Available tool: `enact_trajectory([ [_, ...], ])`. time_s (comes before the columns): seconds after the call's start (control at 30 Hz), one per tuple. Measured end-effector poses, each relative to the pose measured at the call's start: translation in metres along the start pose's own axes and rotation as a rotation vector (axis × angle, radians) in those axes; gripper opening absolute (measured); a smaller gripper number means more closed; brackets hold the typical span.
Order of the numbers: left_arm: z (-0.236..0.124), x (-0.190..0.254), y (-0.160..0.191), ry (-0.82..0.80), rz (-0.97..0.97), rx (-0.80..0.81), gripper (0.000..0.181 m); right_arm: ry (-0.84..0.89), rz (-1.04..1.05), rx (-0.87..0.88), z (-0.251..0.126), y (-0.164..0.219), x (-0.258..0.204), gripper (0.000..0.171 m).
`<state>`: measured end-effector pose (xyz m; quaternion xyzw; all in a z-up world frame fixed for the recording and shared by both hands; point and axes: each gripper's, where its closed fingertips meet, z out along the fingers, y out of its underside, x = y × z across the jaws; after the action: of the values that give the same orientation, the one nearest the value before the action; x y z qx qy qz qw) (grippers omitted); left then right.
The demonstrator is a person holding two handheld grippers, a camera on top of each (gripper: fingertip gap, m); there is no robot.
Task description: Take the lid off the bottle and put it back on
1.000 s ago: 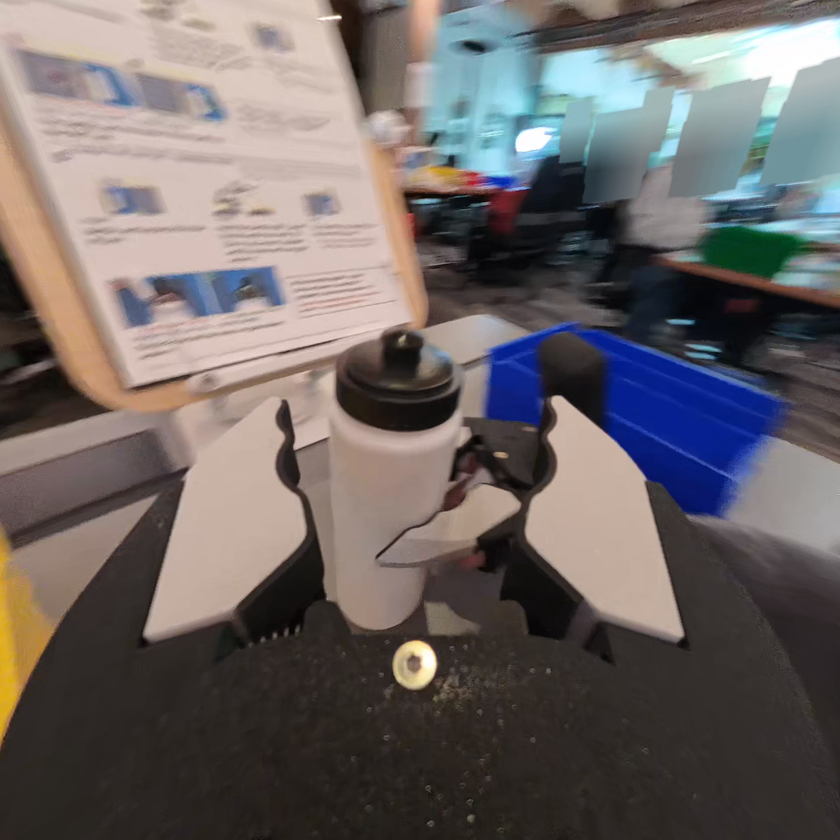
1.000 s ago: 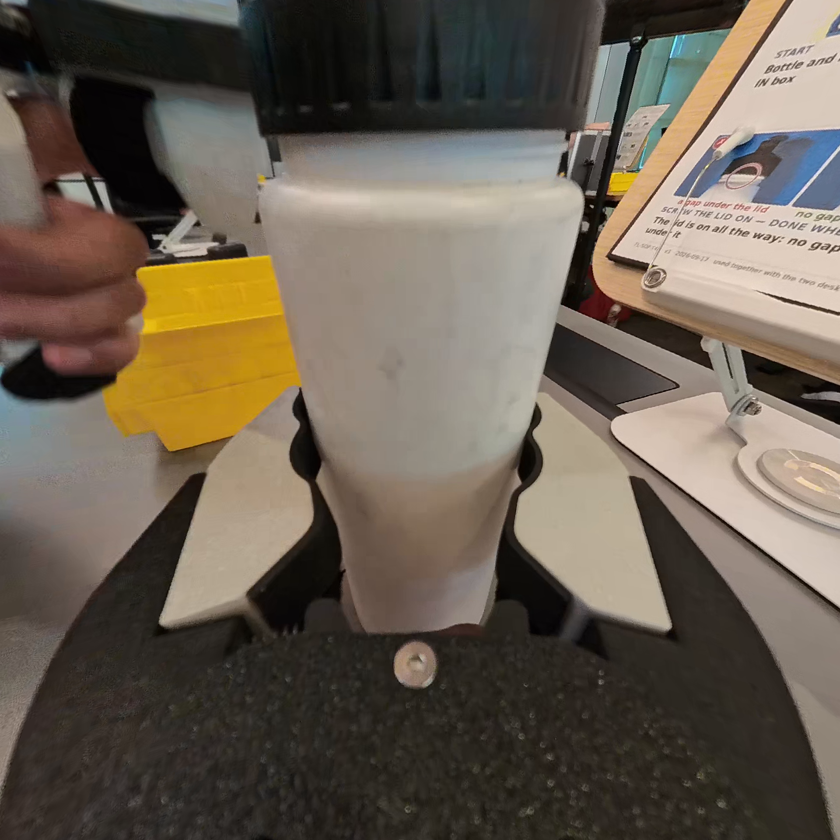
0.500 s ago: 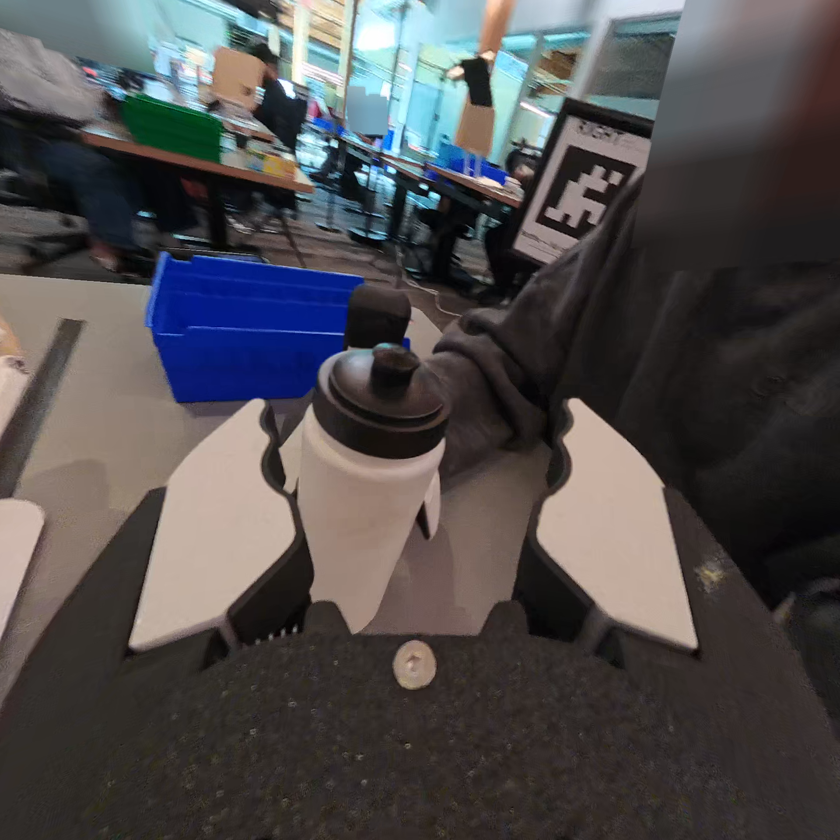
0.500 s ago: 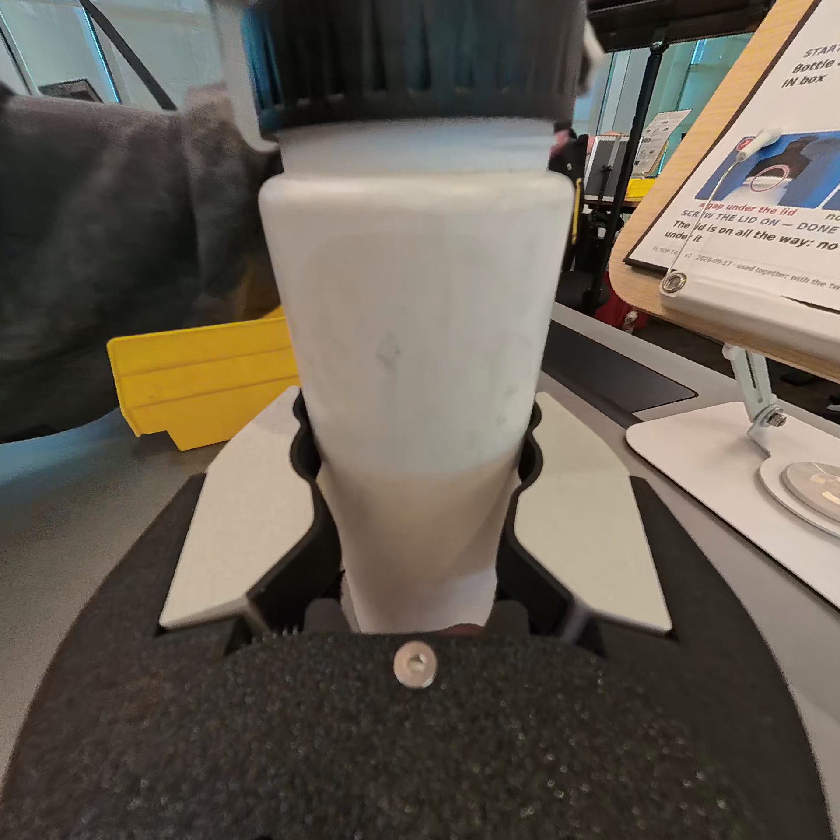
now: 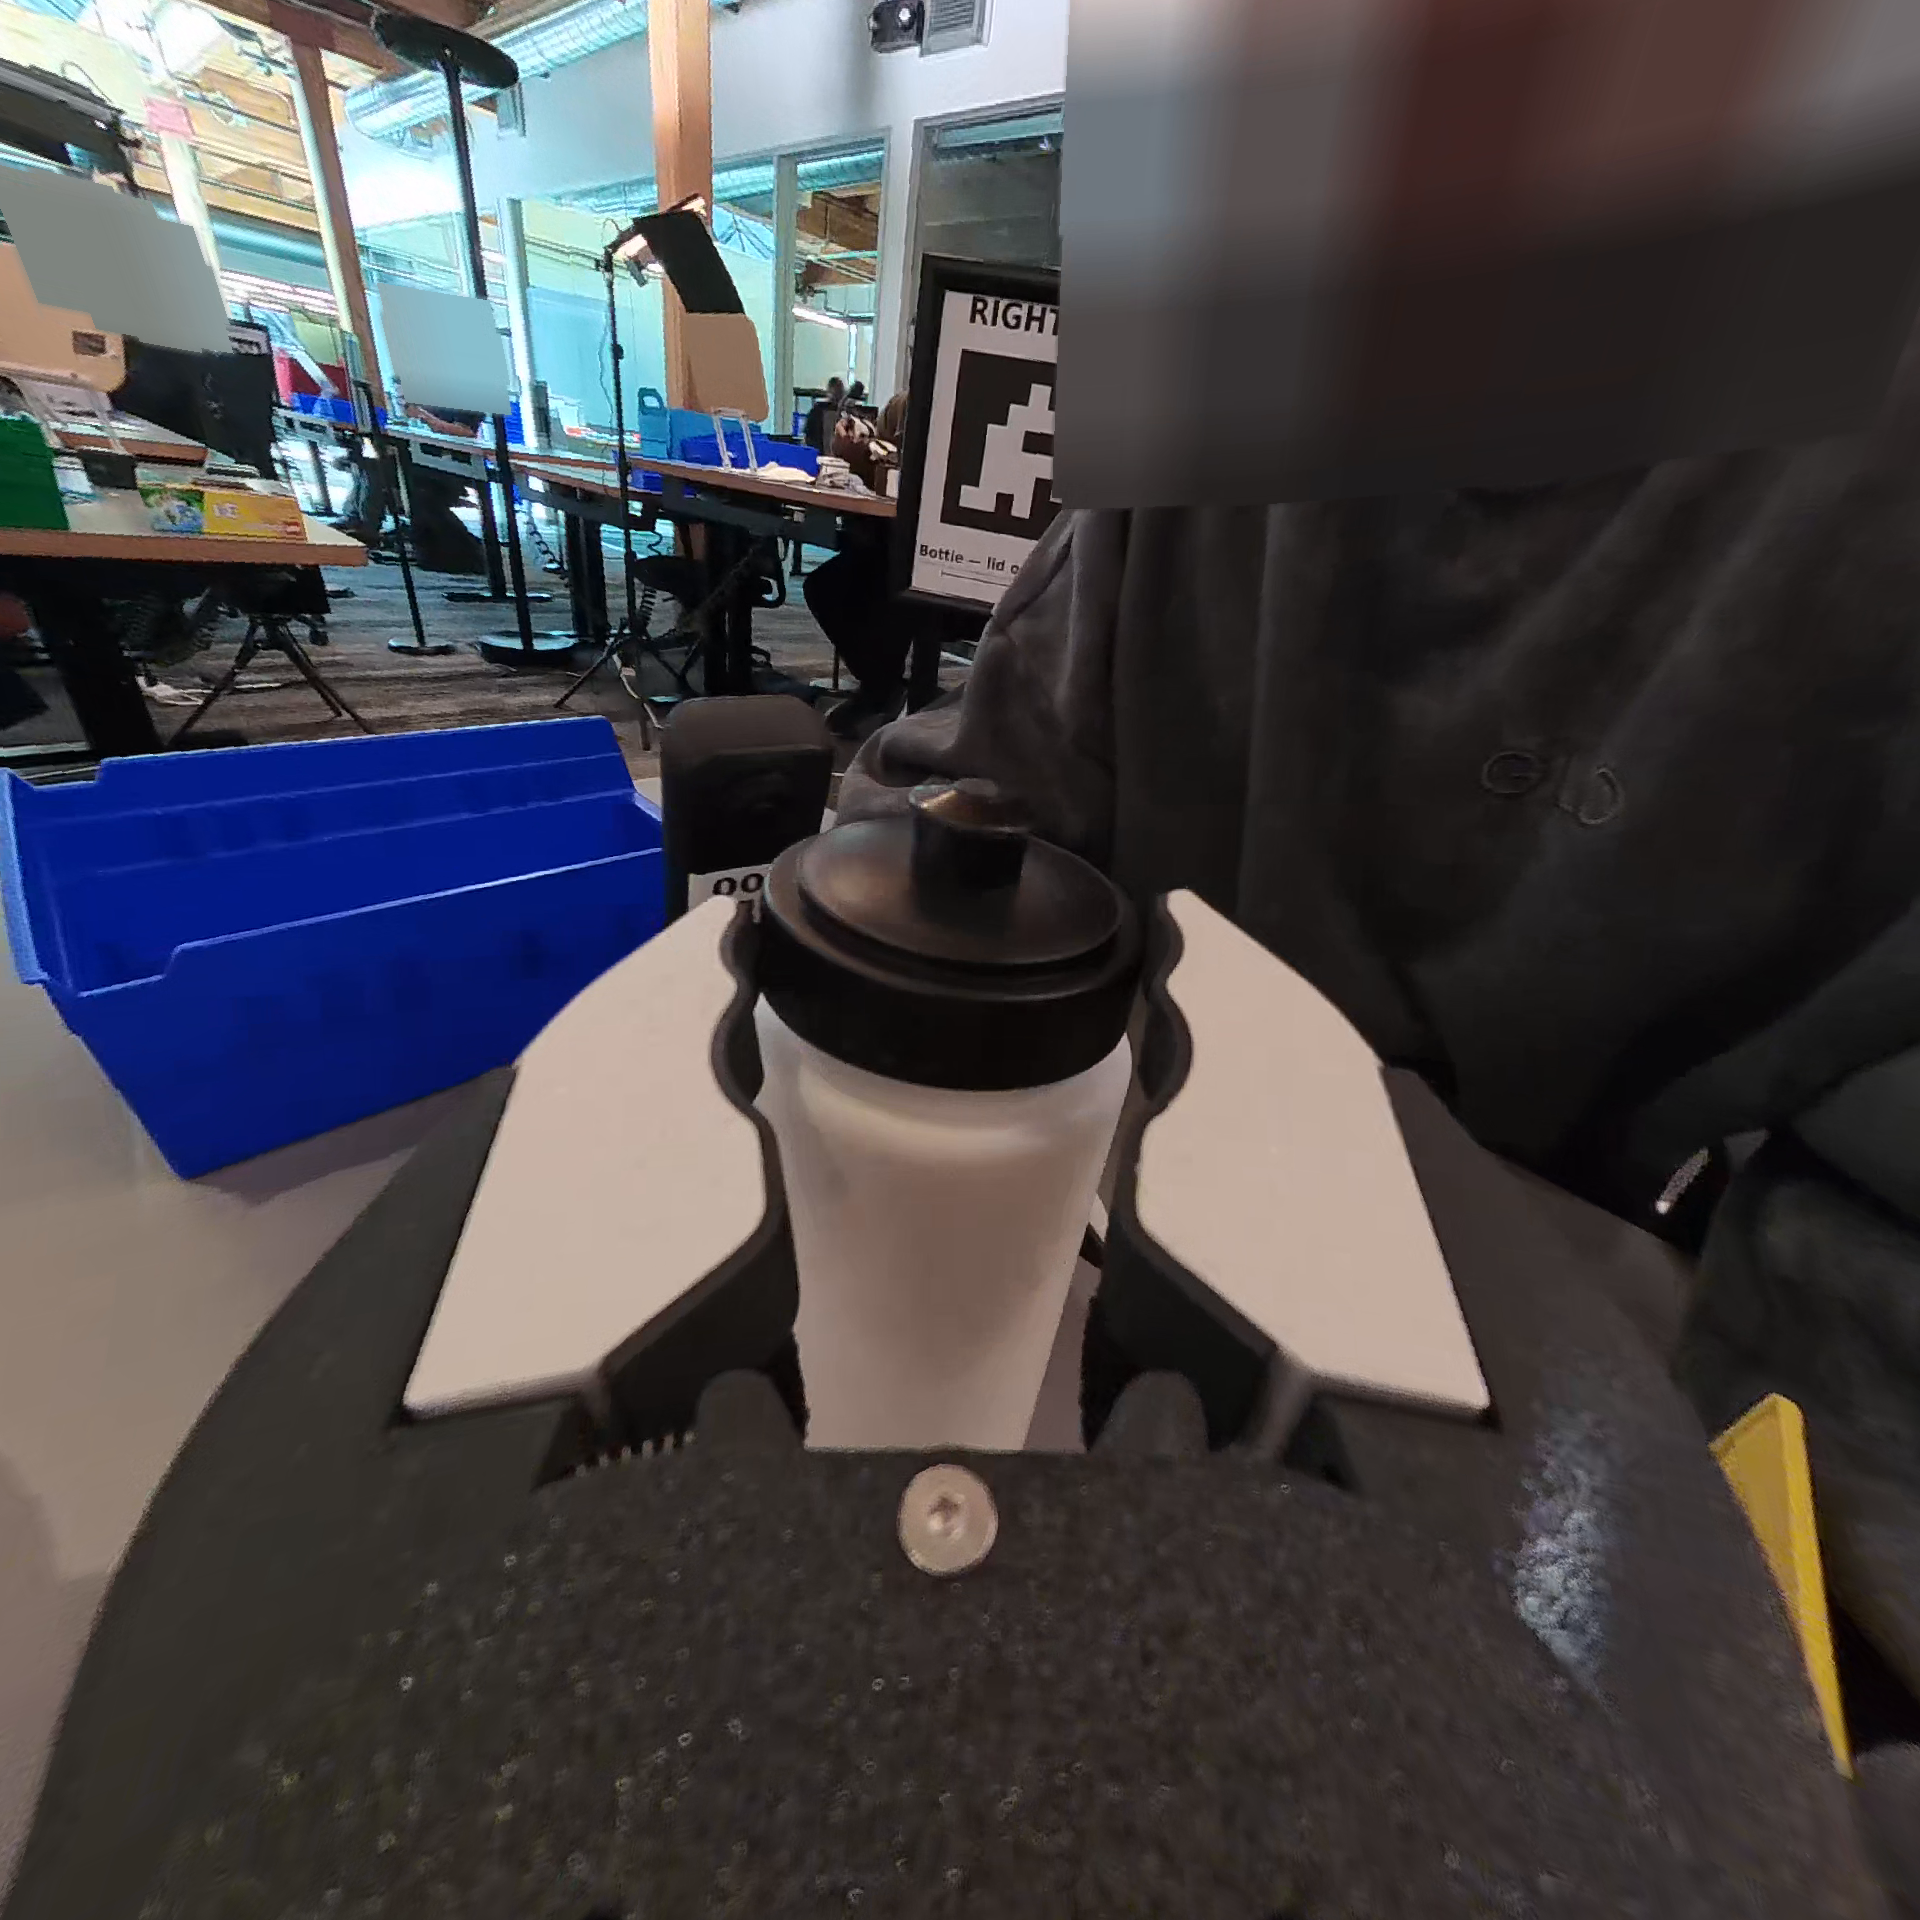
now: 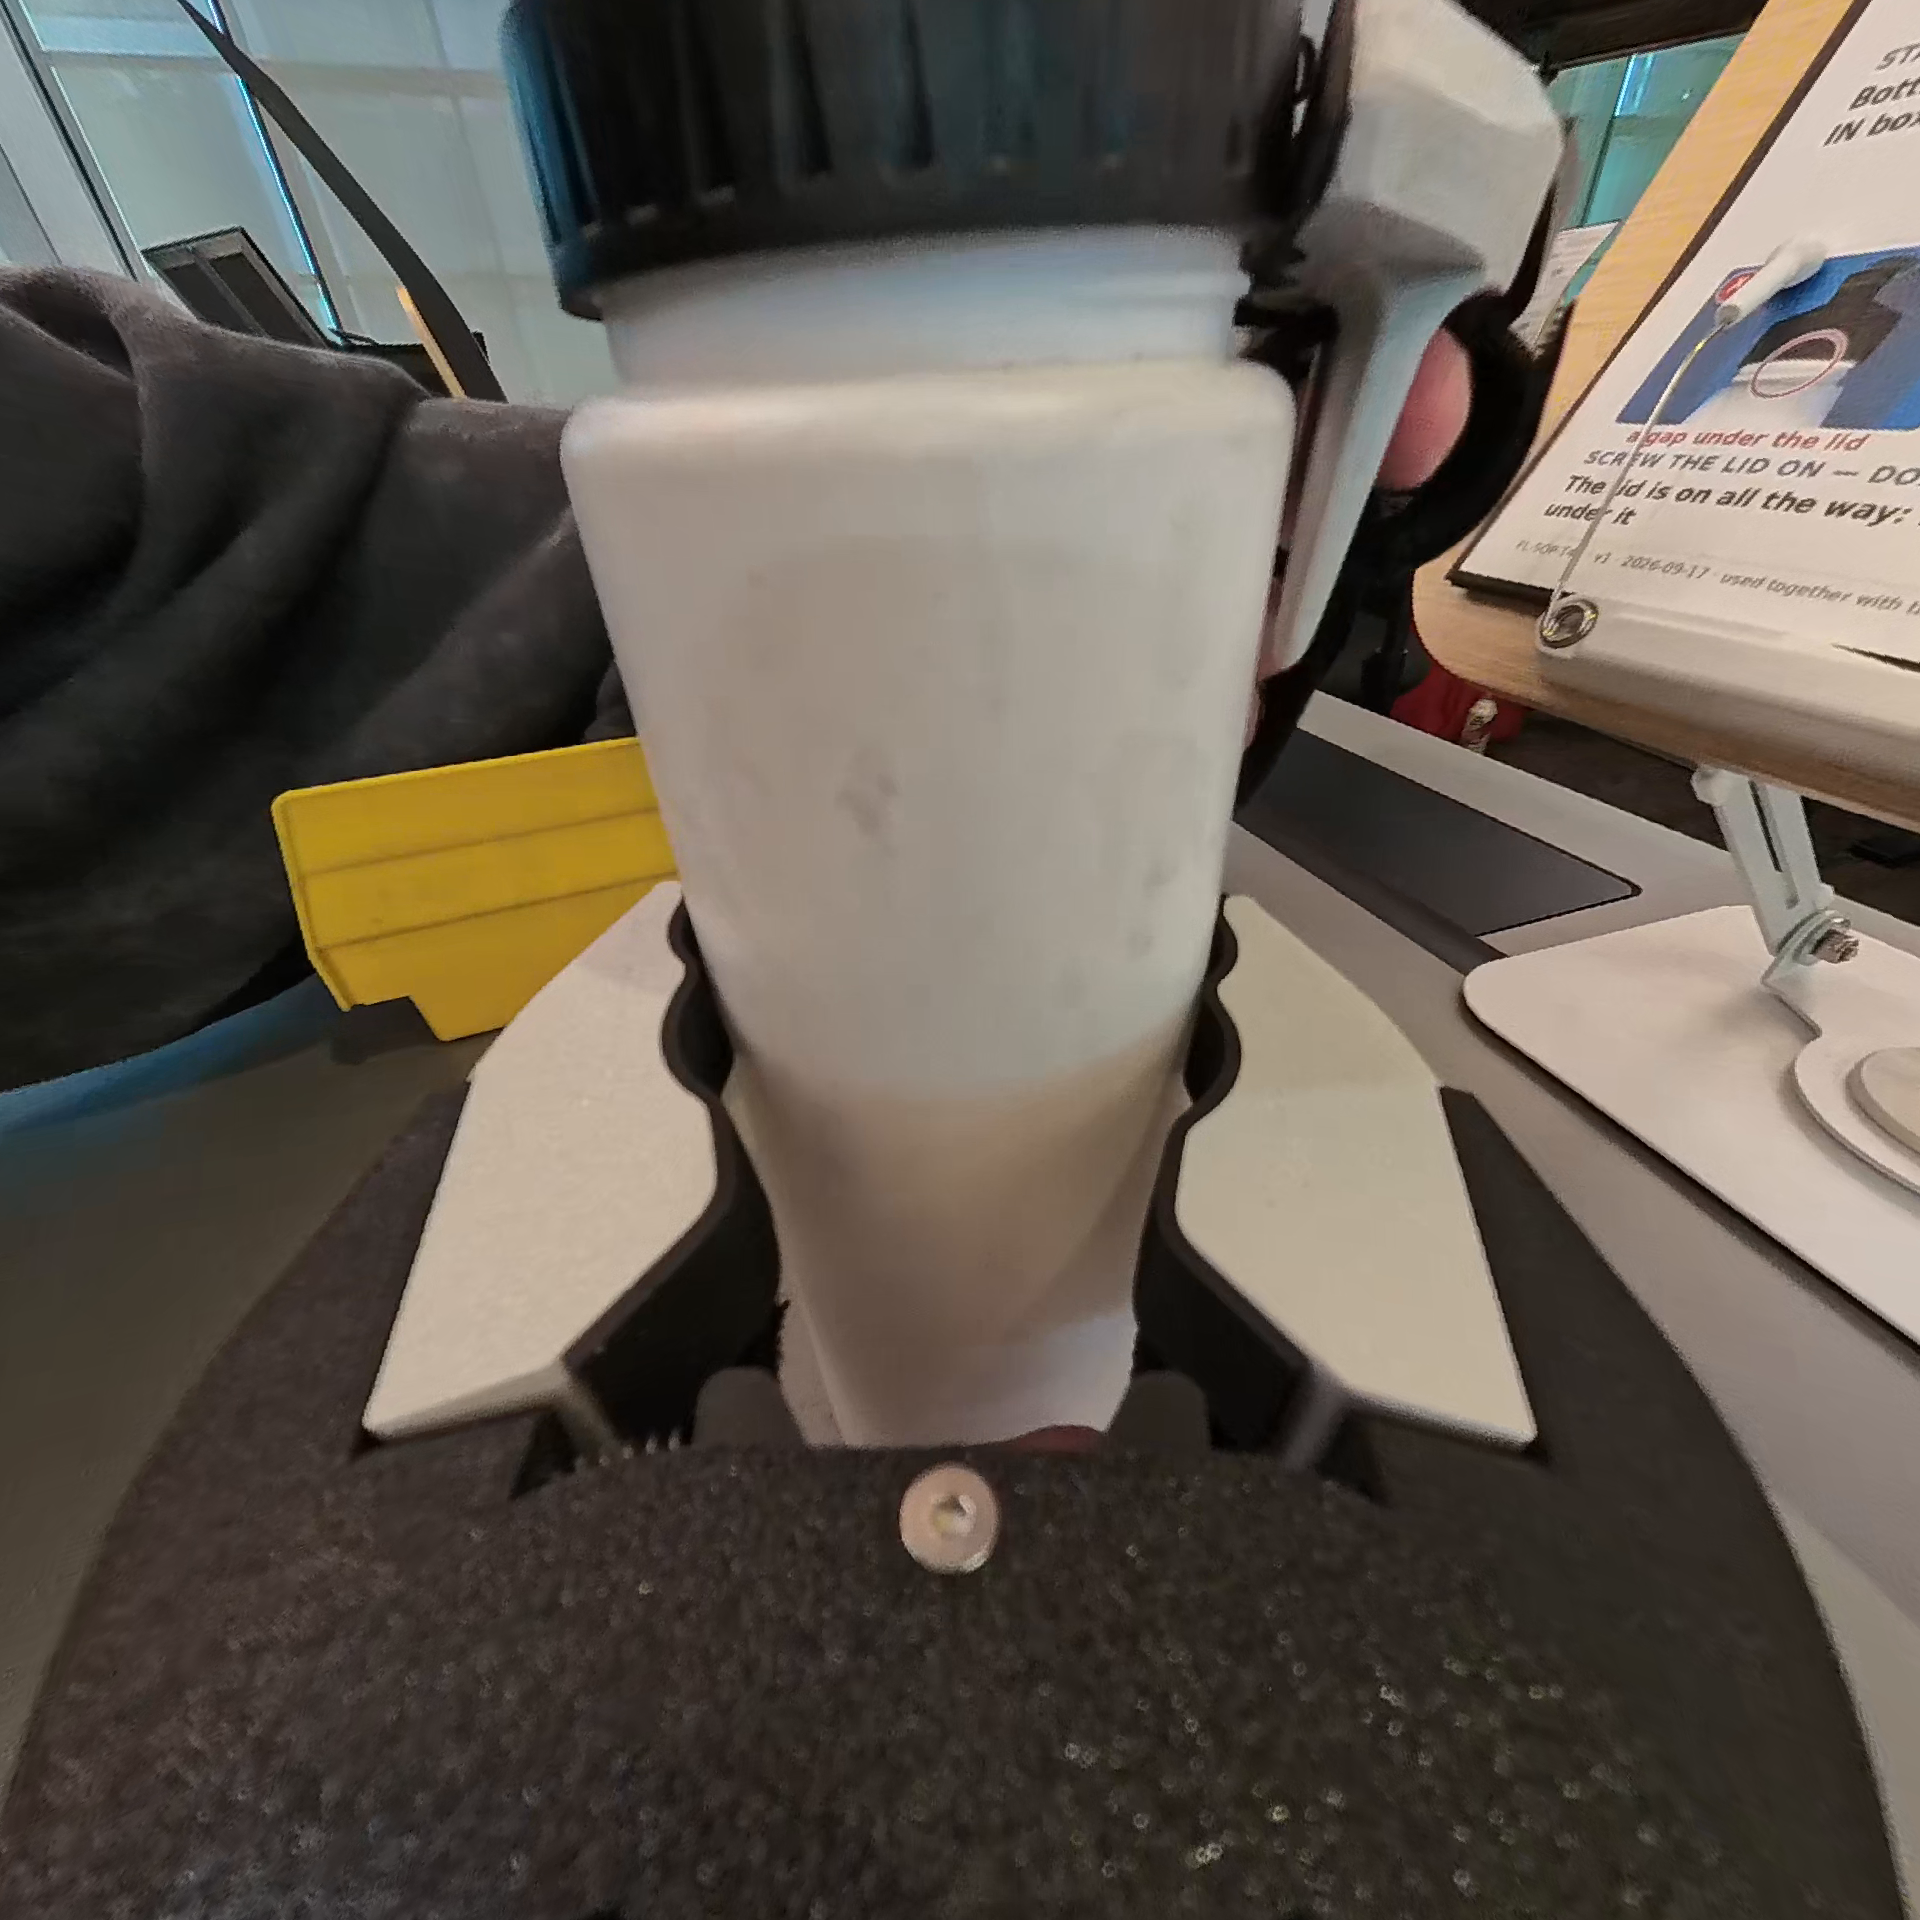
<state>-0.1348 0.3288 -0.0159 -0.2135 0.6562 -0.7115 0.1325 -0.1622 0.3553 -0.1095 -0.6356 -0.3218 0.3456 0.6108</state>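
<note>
Left wrist view: left gripper [image 5: 940, 997] closes around black lid [image 5: 940, 966], contact unclear; right gripper [image 6: 951, 1049] clamps bottle [image 6: 935, 727] upright off the table. Advice: square the pads on the lid's ribs, twist about the bottle's axis, right hand steady.

A blue bin [image 5: 312, 935] and a yellow bin [image 6: 468, 883] sit on the grey table [image 6: 156, 1195].
</note>
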Motion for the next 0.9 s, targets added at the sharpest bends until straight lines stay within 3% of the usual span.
enact_trajectory([
  [0.13,0.001,-0.003,-0.001,-0.116,0.007,0.003,0.070,0.005,0.000,0.000,0.000,0.000,0.001,0.088],
  [0.3,0.001,-0.008,-0.001,-0.385,0.003,-0.015,0.070,0.022,-0.004,-0.004,-0.001,0.000,0.003,0.088],
  [0.63,0.001,-0.018,-0.002,-1.126,0.013,-0.012,0.070,0.057,-0.022,-0.019,-0.004,0.000,0.006,0.088],
  [0.9,-0.012,-0.020,-0.005,-1.772,0.144,-0.037,0.070,0.090,-0.044,-0.045,-0.001,0.002,0.010,0.087],
])
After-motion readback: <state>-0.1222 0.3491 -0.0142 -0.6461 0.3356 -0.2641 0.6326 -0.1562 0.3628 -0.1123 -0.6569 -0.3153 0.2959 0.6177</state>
